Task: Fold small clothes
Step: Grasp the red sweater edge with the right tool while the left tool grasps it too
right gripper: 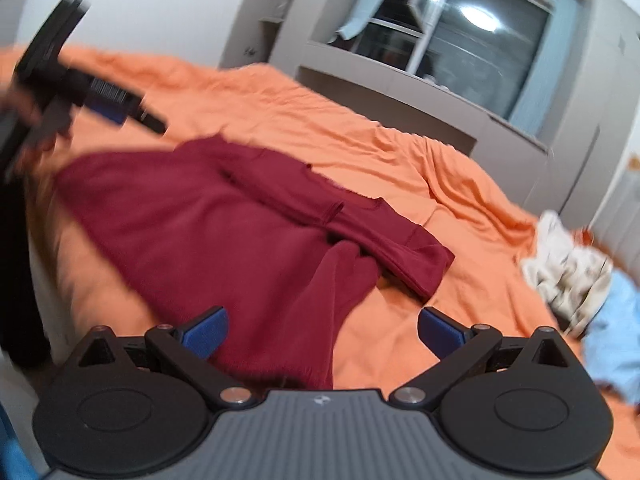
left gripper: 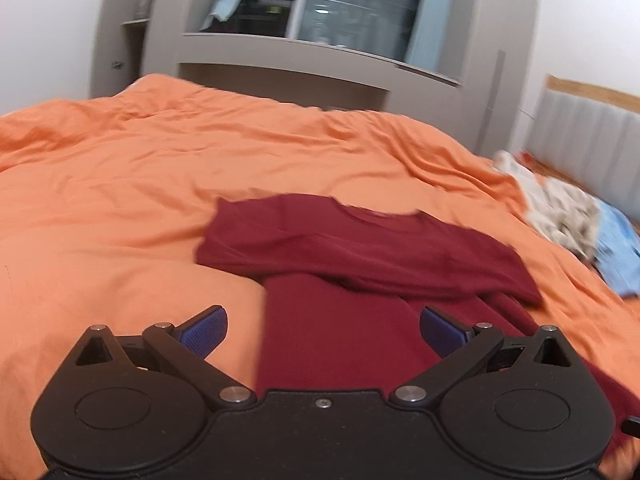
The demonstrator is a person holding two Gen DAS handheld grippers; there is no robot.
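A dark red T-shirt (left gripper: 360,256) of soft knit lies partly folded on the rumpled orange duvet (left gripper: 120,168). Above it, the left gripper (left gripper: 323,330) and right gripper (right gripper: 322,330) gape wide, both empty.

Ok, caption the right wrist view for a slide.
Open right tongs above a partly folded maroon shirt on an orange bedspread, left tongs at upper left.

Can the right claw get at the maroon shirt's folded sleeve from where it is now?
Probably yes. The right claw is open and empty, with the maroon shirt lying flat on the orange bedspread just ahead. Nothing sits between it and the folded sleeve; the left claw is off to the far side.
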